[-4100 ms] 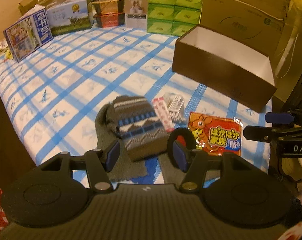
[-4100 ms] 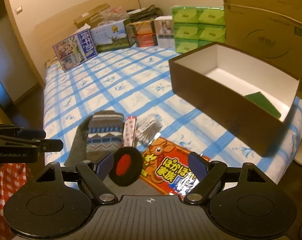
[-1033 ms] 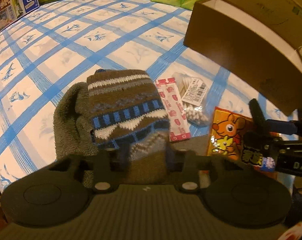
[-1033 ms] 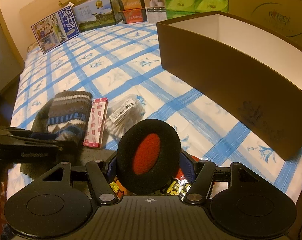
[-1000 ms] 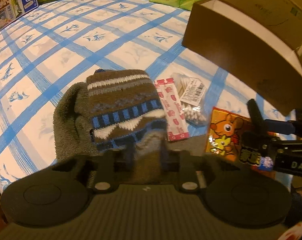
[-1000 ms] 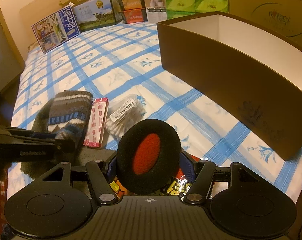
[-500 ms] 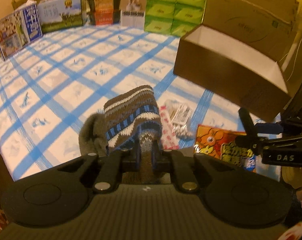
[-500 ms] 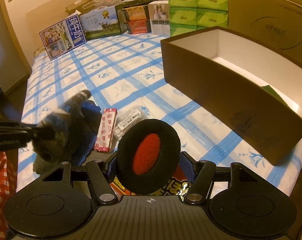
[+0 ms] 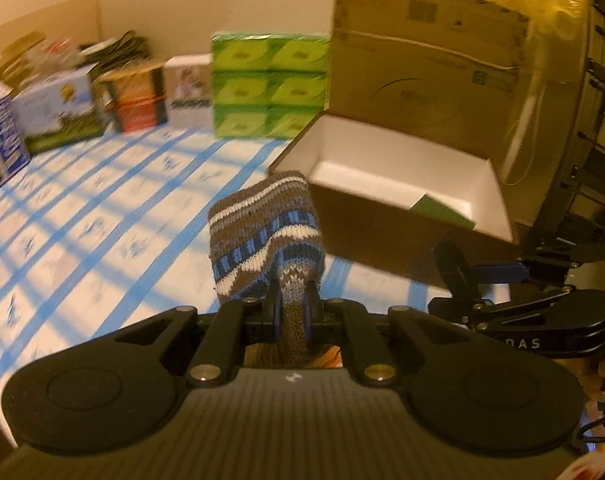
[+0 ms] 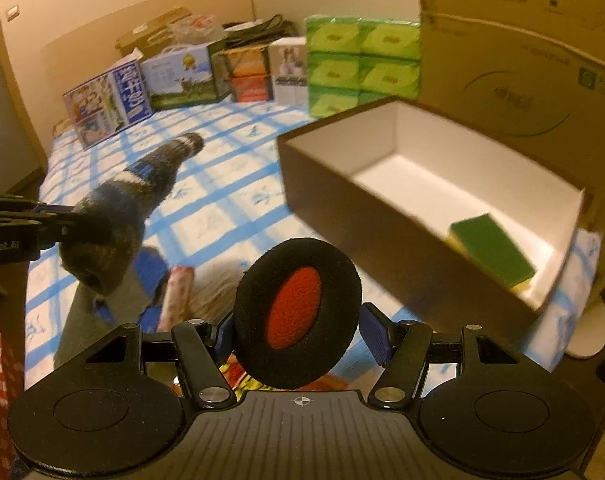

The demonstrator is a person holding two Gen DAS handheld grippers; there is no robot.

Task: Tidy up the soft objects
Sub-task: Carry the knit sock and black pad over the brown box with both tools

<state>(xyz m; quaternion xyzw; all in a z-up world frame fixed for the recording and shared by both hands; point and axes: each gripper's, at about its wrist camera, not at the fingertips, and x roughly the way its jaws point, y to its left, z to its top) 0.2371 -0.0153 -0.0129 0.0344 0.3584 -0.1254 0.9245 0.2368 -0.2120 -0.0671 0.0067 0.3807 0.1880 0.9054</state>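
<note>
My left gripper (image 9: 293, 314) is shut on a striped knit sock (image 9: 264, 236) in brown, blue and white, lifted off the bed; the same sock (image 10: 134, 188) hangs at the left of the right wrist view. My right gripper (image 10: 302, 336) is shut on a round black ear pad with a red centre (image 10: 298, 312), also raised. An open brown box with a white inside (image 10: 382, 216) lies ahead to the right; a green sponge (image 10: 492, 248) rests in its near corner. The box (image 9: 382, 216) also fills the middle right of the left wrist view.
The bed has a blue-and-white checked sheet (image 9: 82, 220). A red-patterned packet (image 10: 176, 300) lies below the sock. Green tissue packs (image 10: 358, 60), cartons and a milk box (image 10: 110, 104) line the headboard. A tall cardboard box (image 10: 522, 64) stands behind the open box.
The left gripper closed on the sock and lifted it off the bed. The right gripper rose with the ear pad, so the box's inside and the sponge came into view.
</note>
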